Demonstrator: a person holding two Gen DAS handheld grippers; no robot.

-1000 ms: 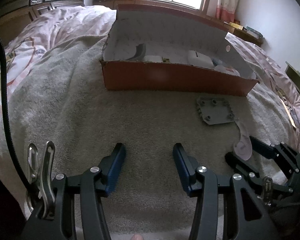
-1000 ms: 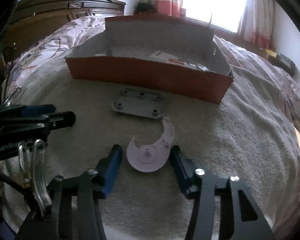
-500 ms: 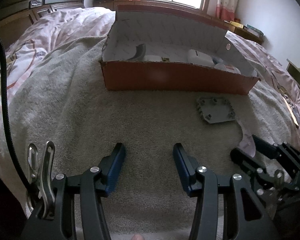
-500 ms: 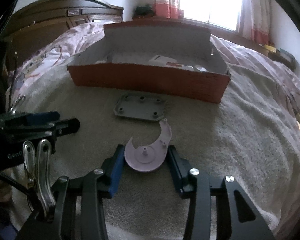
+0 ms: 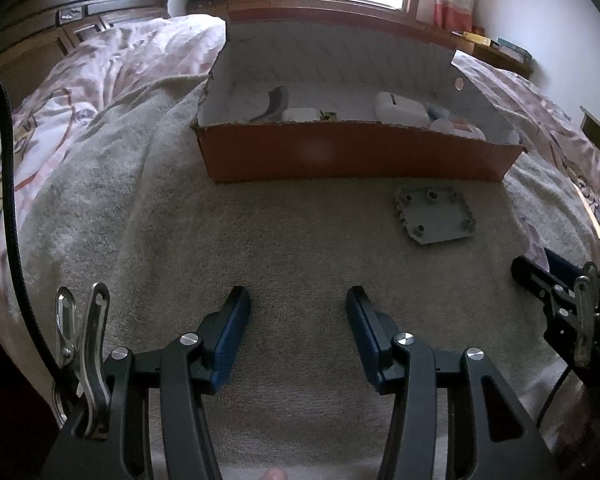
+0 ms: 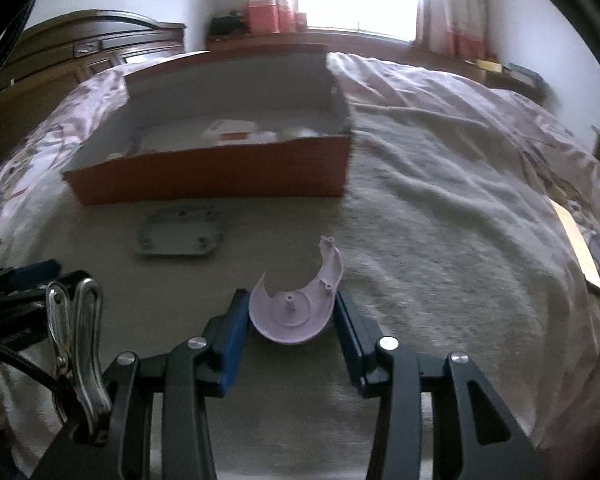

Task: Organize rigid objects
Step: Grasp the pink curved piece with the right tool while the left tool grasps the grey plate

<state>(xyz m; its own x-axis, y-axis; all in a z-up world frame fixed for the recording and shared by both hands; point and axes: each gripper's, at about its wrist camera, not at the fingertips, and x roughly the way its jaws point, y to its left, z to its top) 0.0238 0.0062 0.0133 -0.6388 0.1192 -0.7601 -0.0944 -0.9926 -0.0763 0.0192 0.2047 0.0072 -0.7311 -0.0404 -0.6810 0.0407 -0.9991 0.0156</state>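
A: What does the right gripper [image 6: 290, 314] carry?

B: A pale lilac plastic part [image 6: 296, 306], thin and moulded: a round disc with a raised ring and a short central peg, from which a curved, crescent-like arm sweeps upward. Both blue pads [image 6: 236, 320] press on the disc's opposite edges, so the fingers are clenched on it. The part sits at the fingertips, in front of the box in the picture, over the towel.

A: And the left gripper [image 5: 299, 314]?

B: Its fingers stand apart, released, with only towel between the two flat blue pads [image 5: 232, 332]. The arms are matte black with bright metal pivot screws.

A: On what surface does the work take place?

B: A beige terry towel [image 5: 300, 236], looped and nubbly, spread over a pink patterned quilt [image 5: 112, 60] that lies in soft folds on a bed.

A: Which other rigid things appear?

B: A flat grey plate [image 5: 434, 216], roughly square with clipped corners and small raised bosses, lies on the towel just before the box. The cardboard box [image 5: 356, 156] is long and shallow, orange-brown outside and white inside. It holds a white rounded casing [image 5: 400, 110], a curved grey piece [image 5: 274, 102] and smaller items too blurred to tell.
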